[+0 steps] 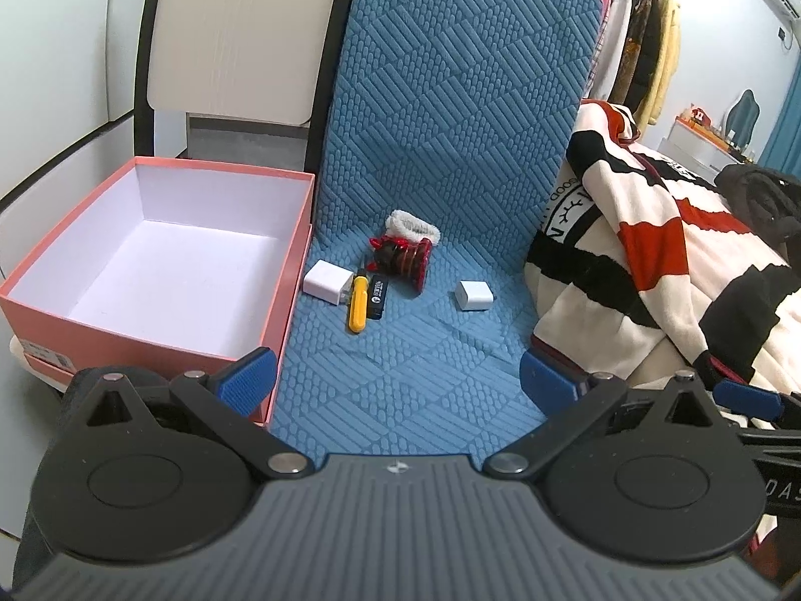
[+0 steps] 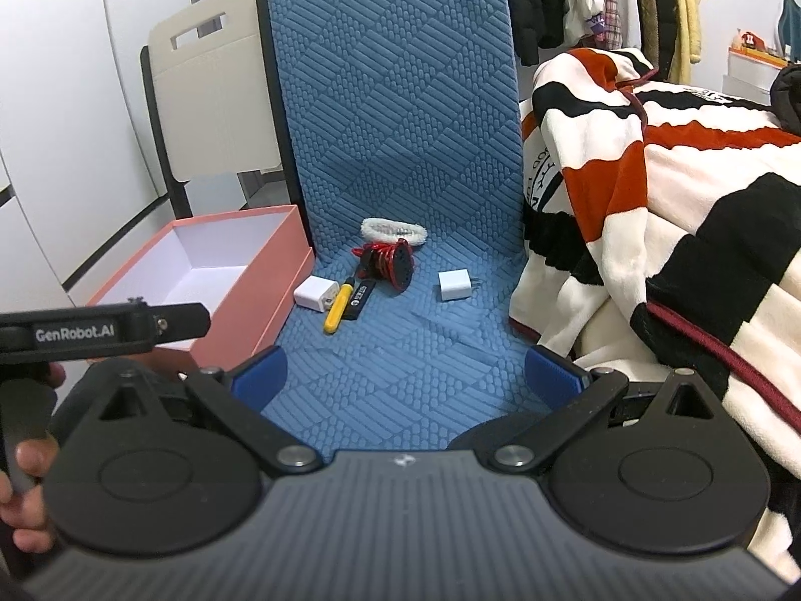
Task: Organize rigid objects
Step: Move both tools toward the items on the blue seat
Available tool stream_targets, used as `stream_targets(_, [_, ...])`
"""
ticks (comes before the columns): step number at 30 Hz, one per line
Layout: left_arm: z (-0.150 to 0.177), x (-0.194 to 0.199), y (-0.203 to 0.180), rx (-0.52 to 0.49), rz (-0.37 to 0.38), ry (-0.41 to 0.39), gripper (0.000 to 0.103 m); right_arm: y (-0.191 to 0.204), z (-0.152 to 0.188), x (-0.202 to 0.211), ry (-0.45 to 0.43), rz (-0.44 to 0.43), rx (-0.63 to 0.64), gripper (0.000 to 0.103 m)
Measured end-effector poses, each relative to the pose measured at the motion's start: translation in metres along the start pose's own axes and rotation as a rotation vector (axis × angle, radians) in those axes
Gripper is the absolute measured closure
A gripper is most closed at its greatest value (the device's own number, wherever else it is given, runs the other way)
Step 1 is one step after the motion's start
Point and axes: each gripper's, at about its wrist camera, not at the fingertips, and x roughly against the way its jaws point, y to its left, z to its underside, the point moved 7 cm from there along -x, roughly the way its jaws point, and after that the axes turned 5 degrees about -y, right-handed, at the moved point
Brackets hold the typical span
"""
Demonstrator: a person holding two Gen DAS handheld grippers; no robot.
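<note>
Screwdriver (image 1: 357, 306) ahead of spread left tool (image 1: 398, 380), untouched

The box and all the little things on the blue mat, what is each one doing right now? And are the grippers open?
Pink box: open, no lid, nothing inside.
Left white charger: lying on the mat, beside the screwdriver.
Yellow screwdriver: lying flat.
Black USB stick: lying flat, alongside the screwdriver.
Red and black toy: tipped on its side.
Right white charger: lying alone.
Left gripper: open, holding nothing.
Right gripper: open, holding nothing.
</note>
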Motion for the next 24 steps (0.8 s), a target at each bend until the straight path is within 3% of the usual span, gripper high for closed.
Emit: stream_targets(24, [0.011,-0.012,0.012,0.004,-0.008,0.035,0.0,0.001,0.007,-0.01,0.013,0.009,-0.009,0.0])
